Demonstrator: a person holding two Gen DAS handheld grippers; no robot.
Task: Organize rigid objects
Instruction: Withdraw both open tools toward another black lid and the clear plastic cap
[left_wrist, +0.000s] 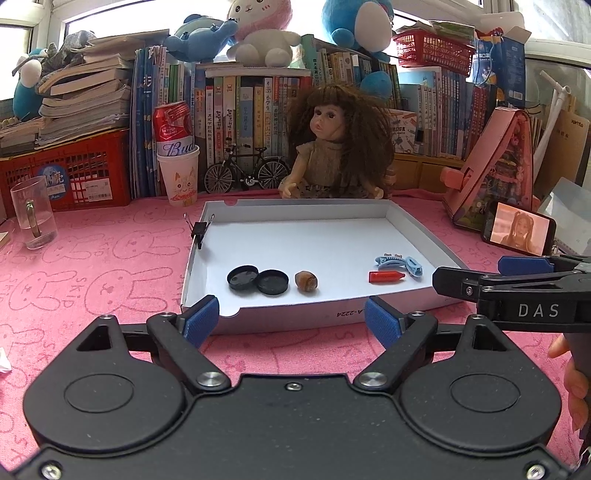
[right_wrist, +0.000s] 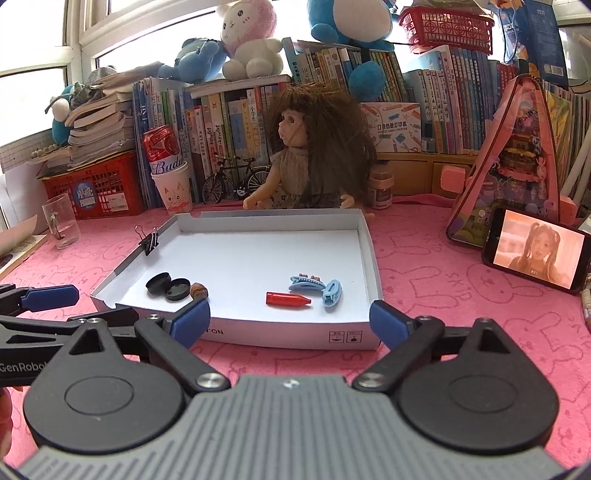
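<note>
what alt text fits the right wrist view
Open right tongs hover empty before a shallow white box on a pink cloth, holding black lids, a red crayon and blue hair clips.

A doll (left_wrist: 332, 147) with frizzy brown hair sits at the back of the pink bunny-print surface (left_wrist: 92, 280). To its left stands a small model bicycle (left_wrist: 246, 171), then a paper cup (left_wrist: 180, 177) with a red beer can (left_wrist: 173, 127) set in it. A glass mug (left_wrist: 33, 212) stands far left, before a red crate (left_wrist: 74, 170) stacked with books. A phone (right_wrist: 537, 249) leans at right, screen lit, beside a pink triangular toy house (right_wrist: 517, 162). Plush toys (right_wrist: 247, 40) top the row of books (left_wrist: 243, 110).
</note>
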